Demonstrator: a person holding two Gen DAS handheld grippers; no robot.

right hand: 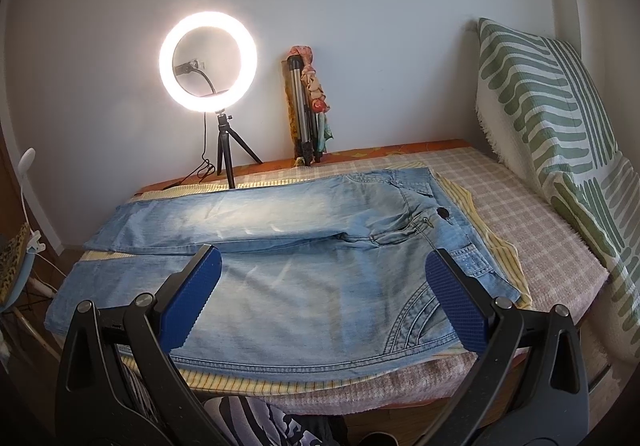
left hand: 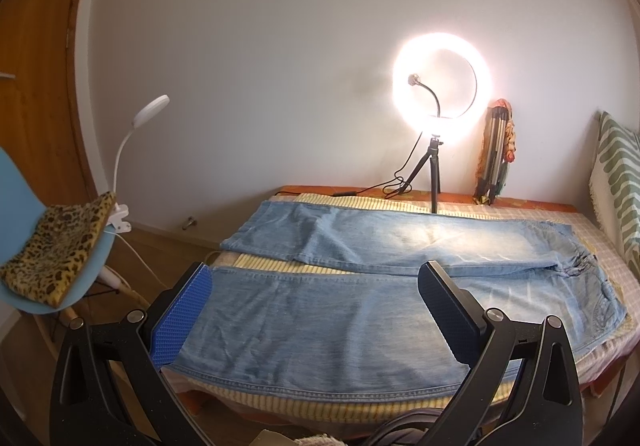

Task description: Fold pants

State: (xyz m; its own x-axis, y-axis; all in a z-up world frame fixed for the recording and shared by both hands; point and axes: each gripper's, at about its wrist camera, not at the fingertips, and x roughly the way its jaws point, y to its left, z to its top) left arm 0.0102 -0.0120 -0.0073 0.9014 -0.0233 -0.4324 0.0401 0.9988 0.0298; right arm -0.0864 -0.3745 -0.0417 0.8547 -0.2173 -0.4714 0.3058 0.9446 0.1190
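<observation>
Light blue jeans (left hand: 360, 278) lie flat on the bed, legs spread apart toward the left, waist to the right; they also show in the right wrist view (right hand: 304, 246). My left gripper (left hand: 316, 286) is open and empty, hovering above the near leg close to its hem. My right gripper (right hand: 324, 278) is open and empty, hovering above the near hip and front pocket area, with the waistband and button (right hand: 442, 212) to the right.
A lit ring light on a small tripod (left hand: 440, 94) and a folded tripod (left hand: 496, 150) stand at the back of the bed by the wall. A green-striped cushion (right hand: 552, 150) leans at the right. A blue chair with a leopard cloth (left hand: 56, 246) stands left.
</observation>
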